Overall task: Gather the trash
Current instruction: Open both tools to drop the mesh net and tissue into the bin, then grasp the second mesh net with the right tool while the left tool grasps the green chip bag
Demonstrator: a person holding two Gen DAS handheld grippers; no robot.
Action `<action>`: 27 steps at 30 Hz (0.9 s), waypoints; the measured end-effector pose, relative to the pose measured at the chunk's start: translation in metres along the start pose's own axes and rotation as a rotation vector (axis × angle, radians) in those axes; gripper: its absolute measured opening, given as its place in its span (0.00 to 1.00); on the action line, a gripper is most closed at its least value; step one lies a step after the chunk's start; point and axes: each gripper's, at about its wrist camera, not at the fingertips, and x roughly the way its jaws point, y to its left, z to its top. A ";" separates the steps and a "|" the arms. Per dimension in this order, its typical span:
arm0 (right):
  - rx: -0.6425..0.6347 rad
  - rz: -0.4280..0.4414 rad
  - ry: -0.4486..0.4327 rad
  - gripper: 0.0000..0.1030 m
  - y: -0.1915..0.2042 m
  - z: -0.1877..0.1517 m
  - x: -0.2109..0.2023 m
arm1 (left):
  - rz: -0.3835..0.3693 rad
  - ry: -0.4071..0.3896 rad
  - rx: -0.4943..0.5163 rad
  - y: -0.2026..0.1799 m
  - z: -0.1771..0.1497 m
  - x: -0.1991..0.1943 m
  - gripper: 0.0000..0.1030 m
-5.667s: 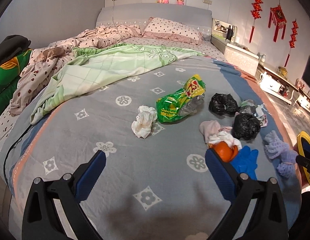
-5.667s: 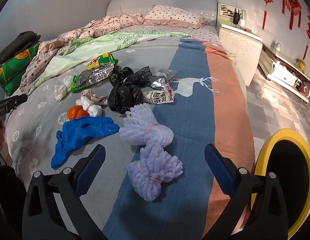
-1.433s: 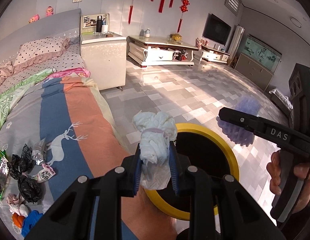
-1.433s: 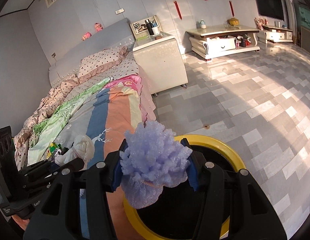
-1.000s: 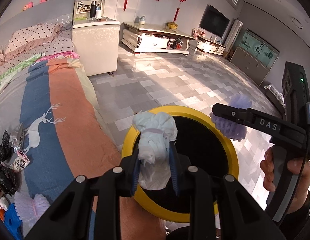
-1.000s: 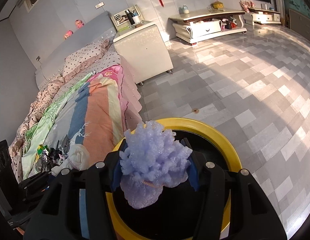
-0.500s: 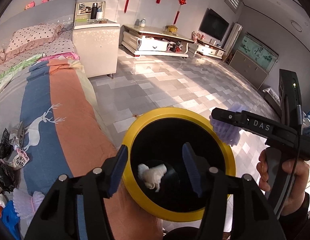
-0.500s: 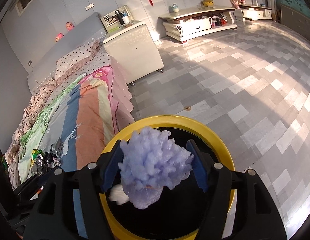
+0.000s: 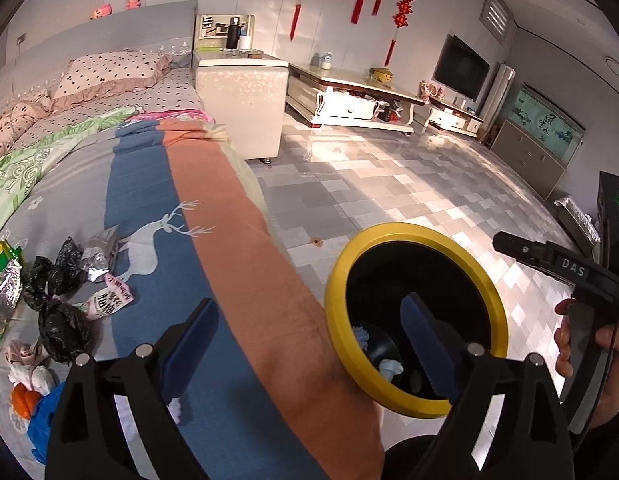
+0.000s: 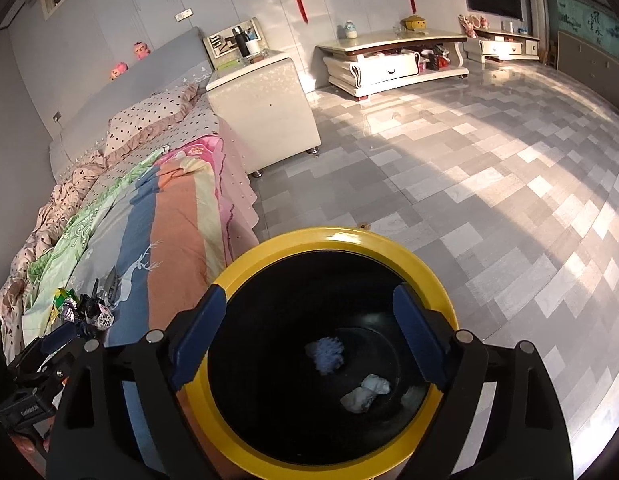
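The yellow-rimmed black bin (image 10: 329,236) stands on the floor beside the bed. In it lie a purple foam net (image 10: 325,354) and a white tissue wad (image 10: 365,394). My right gripper (image 10: 309,302) hangs over the bin, its jaws opening with nothing between them. My left gripper (image 9: 307,316) straddles the bed's edge and the bin (image 9: 413,232), its jaws also opening and empty. On the bedspread lie black bags (image 9: 65,328), a white packet (image 9: 109,300), a silver wrapper (image 9: 101,248), a blue glove (image 9: 41,420), an orange peel (image 9: 23,398) and a green snack bag (image 9: 3,276).
A white nightstand (image 9: 245,108) stands at the head of the bed, and a low TV cabinet (image 9: 349,104) lines the far wall. Grey tiled floor (image 10: 469,184) stretches to the right of the bin. A hand (image 9: 569,332) holds the right gripper at the left wrist view's right edge.
Both grippers opened. The white tissue dropped from the left one and the purple foam from the right one into the bin. The left gripper swung left toward the bed.
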 end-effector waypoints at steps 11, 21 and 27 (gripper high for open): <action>-0.103 0.114 0.012 0.80 0.080 -0.006 -0.016 | 0.147 -0.051 -0.063 0.080 -0.005 -0.050 0.87; -0.202 0.220 0.064 0.80 0.160 -0.019 -0.014 | 0.304 -0.068 -0.137 0.166 -0.014 -0.086 0.87; -0.269 0.263 0.099 0.80 0.206 -0.030 -0.002 | 0.383 -0.062 -0.191 0.218 -0.020 -0.098 0.87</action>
